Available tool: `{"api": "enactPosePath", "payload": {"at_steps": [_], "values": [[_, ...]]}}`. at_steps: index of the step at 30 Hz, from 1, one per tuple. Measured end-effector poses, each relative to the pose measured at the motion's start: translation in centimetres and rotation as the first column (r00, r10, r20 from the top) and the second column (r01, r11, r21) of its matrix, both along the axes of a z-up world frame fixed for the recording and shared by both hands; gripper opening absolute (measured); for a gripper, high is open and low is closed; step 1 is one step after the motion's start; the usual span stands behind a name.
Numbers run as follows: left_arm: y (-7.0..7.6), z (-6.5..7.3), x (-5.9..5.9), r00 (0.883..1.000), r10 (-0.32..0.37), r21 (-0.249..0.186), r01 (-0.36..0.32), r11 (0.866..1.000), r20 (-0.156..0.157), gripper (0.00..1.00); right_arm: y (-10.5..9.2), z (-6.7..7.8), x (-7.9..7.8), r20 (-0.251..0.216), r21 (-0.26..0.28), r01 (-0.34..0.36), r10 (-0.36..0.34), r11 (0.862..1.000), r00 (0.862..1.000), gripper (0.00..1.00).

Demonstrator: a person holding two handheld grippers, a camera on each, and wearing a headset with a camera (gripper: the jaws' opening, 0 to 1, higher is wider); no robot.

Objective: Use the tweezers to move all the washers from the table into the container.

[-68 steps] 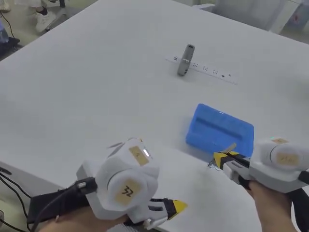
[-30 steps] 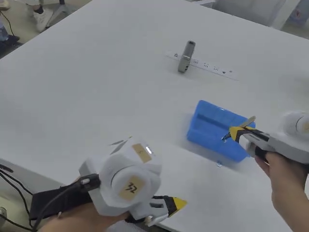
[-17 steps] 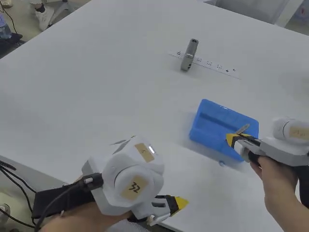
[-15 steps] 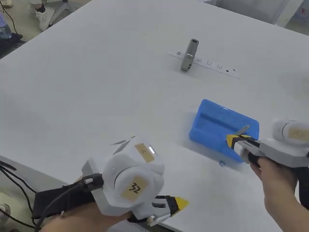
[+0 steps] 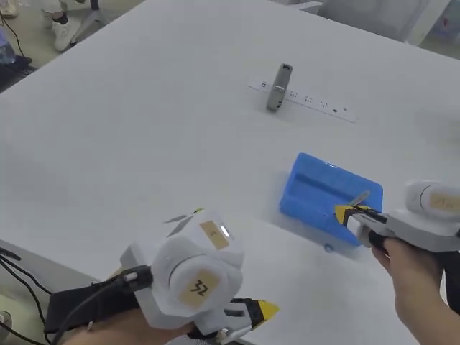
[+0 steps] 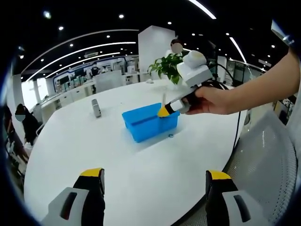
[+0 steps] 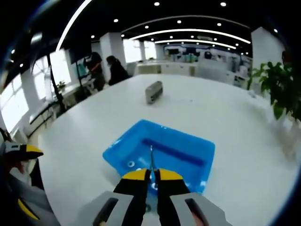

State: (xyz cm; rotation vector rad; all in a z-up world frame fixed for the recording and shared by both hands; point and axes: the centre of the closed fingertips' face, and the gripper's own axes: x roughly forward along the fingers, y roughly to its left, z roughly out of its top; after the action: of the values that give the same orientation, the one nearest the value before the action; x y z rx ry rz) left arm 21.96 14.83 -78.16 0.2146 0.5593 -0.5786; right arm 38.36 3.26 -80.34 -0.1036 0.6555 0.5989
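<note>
A blue container (image 5: 316,188) sits on the white table (image 5: 144,129). My right gripper (image 5: 350,214) is shut on thin metal tweezers (image 5: 361,196) and hovers over the container's near right edge. In the right gripper view the tweezers (image 7: 151,159) point down into the container (image 7: 178,146), where a small washer (image 7: 130,164) lies; whether the tips hold anything is too small to tell. One washer (image 5: 328,248) lies on the table just in front of the container. My left gripper (image 5: 260,312) is open, low at the near table edge, with nothing between its jaws (image 6: 155,176).
A grey block (image 5: 277,88) stands on a white power strip (image 5: 316,104) at the far side. A person's hand (image 6: 211,100) carries the right gripper (image 6: 165,111). Black cables (image 5: 14,287) hang off the near left edge.
The right gripper rose from the table in front of the container, passed over it, and has come down to its near right edge. The left gripper has stayed in place.
</note>
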Motion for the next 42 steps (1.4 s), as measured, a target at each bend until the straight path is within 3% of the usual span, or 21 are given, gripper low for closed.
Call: {"api": "enactPosePath", "payload": {"at_steps": [9,12,19,25,30,42], "values": [[0.1,0.1,0.1,1.000,0.006,-0.004,-0.006,1.000,0.005,0.91,-0.2,3.2,-0.2,0.061,0.069,0.008,-0.012,0.998,0.998,0.03],[0.1,0.1,0.0,1.000,0.005,-0.003,-0.005,1.000,0.004,0.91,-0.4,4.7,-1.0,0.081,0.099,0.008,-0.016,0.995,0.997,0.03],[0.0,0.0,0.0,1.000,-0.002,-0.001,0.002,1.000,0.000,0.91,-0.3,5.9,-2.7,0.097,0.146,-0.004,-0.010,0.989,0.995,0.03],[0.0,0.0,0.0,1.000,-0.001,-0.001,0.001,1.000,0.001,0.90,0.1,5.4,-4.4,0.096,0.131,-0.041,0.029,0.990,0.995,0.03],[0.0,0.0,0.0,1.000,-0.002,0.001,0.002,1.000,0.000,0.90,0.2,3.2,-5.6,0.074,0.039,-0.080,0.077,0.996,0.994,0.03],[0.0,-0.2,0.0,1.000,-0.001,0.007,0.001,1.000,-0.006,0.90,-0.2,-0.1,-5.2,0.017,-0.017,-0.087,0.087,0.996,0.996,0.03]]}}
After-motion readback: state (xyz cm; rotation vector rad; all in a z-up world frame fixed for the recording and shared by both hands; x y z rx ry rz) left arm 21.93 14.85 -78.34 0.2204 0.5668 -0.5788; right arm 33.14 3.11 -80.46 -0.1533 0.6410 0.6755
